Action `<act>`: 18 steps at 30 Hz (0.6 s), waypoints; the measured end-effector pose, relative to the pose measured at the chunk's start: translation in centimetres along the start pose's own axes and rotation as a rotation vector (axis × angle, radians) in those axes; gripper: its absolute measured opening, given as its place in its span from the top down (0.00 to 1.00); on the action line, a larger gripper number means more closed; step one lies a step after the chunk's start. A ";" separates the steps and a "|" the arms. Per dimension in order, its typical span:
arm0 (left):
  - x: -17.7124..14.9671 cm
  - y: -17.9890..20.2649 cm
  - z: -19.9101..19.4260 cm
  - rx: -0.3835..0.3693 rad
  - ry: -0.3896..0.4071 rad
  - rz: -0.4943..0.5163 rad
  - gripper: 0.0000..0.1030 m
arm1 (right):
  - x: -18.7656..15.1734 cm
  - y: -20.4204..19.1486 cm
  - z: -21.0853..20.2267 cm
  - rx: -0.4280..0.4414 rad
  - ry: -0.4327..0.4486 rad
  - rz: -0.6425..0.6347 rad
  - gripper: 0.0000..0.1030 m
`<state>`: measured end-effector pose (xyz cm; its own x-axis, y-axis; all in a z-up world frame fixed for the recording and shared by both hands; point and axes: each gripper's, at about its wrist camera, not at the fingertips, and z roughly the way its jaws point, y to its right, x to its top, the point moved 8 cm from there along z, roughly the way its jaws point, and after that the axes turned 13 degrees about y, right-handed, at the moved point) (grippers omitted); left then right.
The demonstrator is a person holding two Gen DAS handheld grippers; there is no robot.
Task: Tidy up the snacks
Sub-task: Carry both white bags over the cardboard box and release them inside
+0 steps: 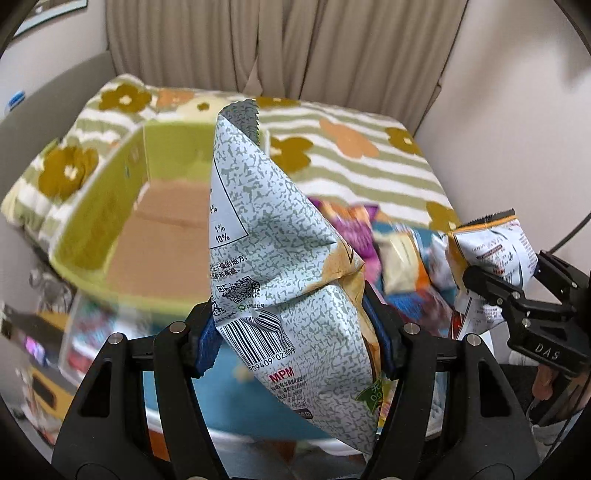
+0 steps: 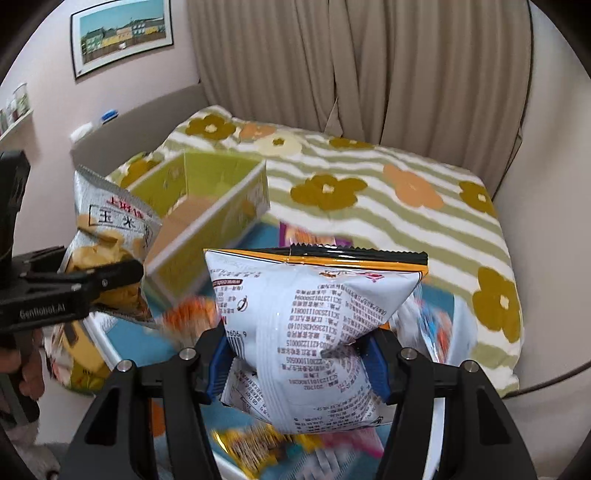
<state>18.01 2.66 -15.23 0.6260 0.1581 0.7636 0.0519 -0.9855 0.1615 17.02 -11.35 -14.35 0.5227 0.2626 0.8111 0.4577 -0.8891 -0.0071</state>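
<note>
Both blue-padded fingers of the left gripper press on a puffy grey-speckled snack bag with a barcode and a serrated top edge, which stands between them, tilted, its top seal pointing away from the camera. Behind this bag lies an open yellow-green cardboard box with a bare brown floor, resting on a flower-patterned green-and-white striped bedspread. To the right of the held bag, a blurred heap of loose colourful snack packets lies on a blue surface. At the right edge of the left wrist view, the right gripper clamps a white printed snack bag with an orange and black sealed edge. Beige curtains hang at the back.

From the right wrist view, the right gripper has its blue pads squeezed into the waist of the white printed bag, held upright with its black seal on top. The left gripper reaches in from the left edge, closed on the grey-speckled bag, whose front shows chips. The yellow-green box sits between and beyond the two bags on the bedspread. Blurred packets lie below the held bag. A framed picture of buildings hangs on the wall, and a hand grips the left gripper's handle
</note>
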 end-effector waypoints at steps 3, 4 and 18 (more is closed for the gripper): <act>3.1 -2.7 1.9 -0.001 -0.009 0.012 0.39 | 3.6 -1.8 2.6 -0.017 0.017 0.008 0.45; 4.4 -3.9 2.8 -0.007 -0.015 0.014 0.39 | 5.0 -2.4 3.6 -0.025 0.027 0.014 0.45; 13.0 -16.8 15.8 -0.037 -0.126 0.132 0.39 | 15.0 -9.5 16.6 -0.114 0.031 0.129 0.45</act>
<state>37.54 20.29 -17.89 0.7183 0.0163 0.6956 -0.0642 -0.9939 0.0896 32.47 7.29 -11.86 0.5489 0.1330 0.8252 0.3026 -0.9519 -0.0478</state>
